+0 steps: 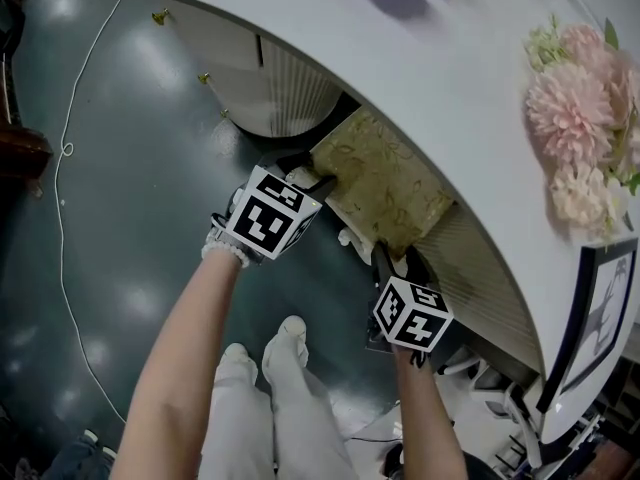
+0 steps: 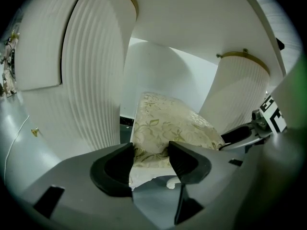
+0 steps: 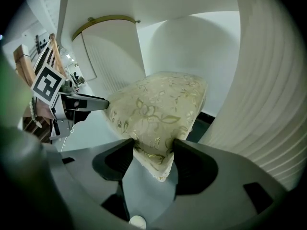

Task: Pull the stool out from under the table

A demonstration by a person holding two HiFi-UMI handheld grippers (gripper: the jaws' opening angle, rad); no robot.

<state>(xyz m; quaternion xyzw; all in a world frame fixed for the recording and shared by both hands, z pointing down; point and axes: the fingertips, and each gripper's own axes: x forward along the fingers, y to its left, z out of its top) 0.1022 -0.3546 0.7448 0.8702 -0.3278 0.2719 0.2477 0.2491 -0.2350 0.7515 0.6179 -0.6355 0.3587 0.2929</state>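
Tucked under the curved white table (image 1: 450, 78), between ribbed white table legs (image 1: 295, 93): the stool with the gold flowery cushion (image 1: 385, 183), front edge poking out. Around one front corner, the left claw (image 2: 151, 159), jaws wide apart, not squeezing. Same for the right claw (image 3: 153, 152) at the other corner. Behind, open shiny dark grey floor (image 1: 130, 188) with a thin white cord (image 1: 60, 168).

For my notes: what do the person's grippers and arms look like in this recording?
The left gripper and right gripper both have grey bodies and black, scooped jaw pads. Each carries a cube of black-and-white square markers. The forearms have no sleeves. A white ribbed glove cuff shows at the left wrist.
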